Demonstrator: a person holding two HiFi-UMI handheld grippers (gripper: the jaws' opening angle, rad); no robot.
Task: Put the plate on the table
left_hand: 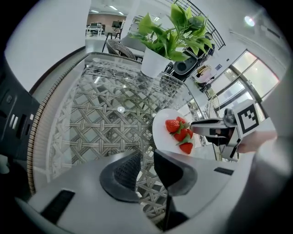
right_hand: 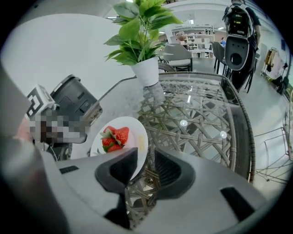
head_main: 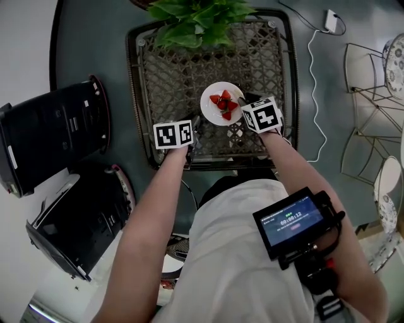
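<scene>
A white plate with several strawberries rests on the glass-topped wicker table, near its front edge. My right gripper reaches the plate's right rim. In the right gripper view the plate runs behind the left jaw and its rim ends in the gap of the gripper; the jaws stand apart, not pressed on it. My left gripper hovers left of the plate, and its gripper view shows it open and empty, with the plate and the right gripper ahead.
A potted green plant stands at the table's far edge. Two black bulky cases sit on the floor to the left. Wire chairs stand to the right, and a white charger cable runs along the table's right side.
</scene>
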